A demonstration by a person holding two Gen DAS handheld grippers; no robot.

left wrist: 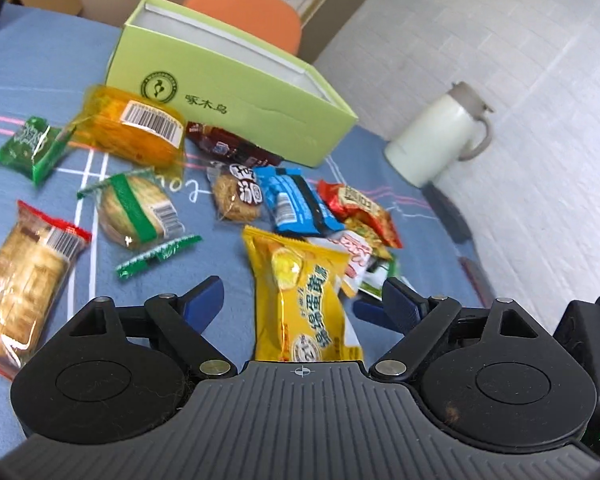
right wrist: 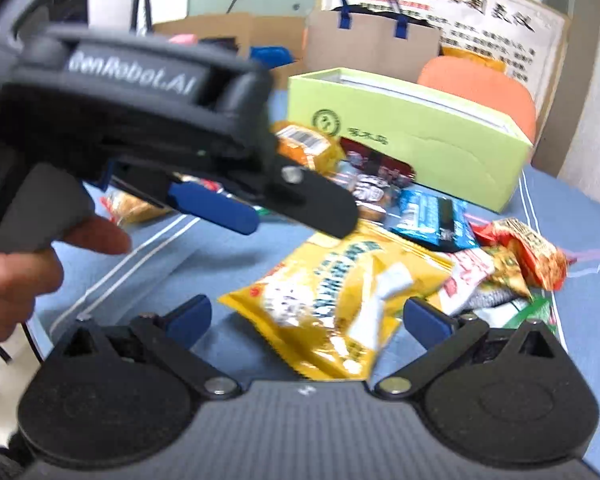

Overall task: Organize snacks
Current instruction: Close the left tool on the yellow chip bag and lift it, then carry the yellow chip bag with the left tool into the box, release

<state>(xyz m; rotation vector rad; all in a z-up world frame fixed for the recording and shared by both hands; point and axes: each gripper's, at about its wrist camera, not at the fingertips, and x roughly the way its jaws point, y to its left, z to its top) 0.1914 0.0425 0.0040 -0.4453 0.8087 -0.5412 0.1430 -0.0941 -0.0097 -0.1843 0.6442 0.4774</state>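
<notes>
Right wrist view: left gripper [right wrist: 236, 208], blurred, hides snacks behind; both grippers' fingers spread, empty; yellow crinkled snack bag [right wrist: 340, 300] partly cut off below right gripper [right wrist: 306, 320].

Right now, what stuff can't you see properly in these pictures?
- Inside of the green box: both views; its own walls hide the bottom.
- Dark red packet: left wrist view; tucked against the box, label unreadable.
- Yellow snack bag: right wrist view; motion blur smears its print.
- Snacks behind the left gripper: right wrist view; its body covers them.
- Biscuit pack: left wrist view; cut off by the edge.
</notes>
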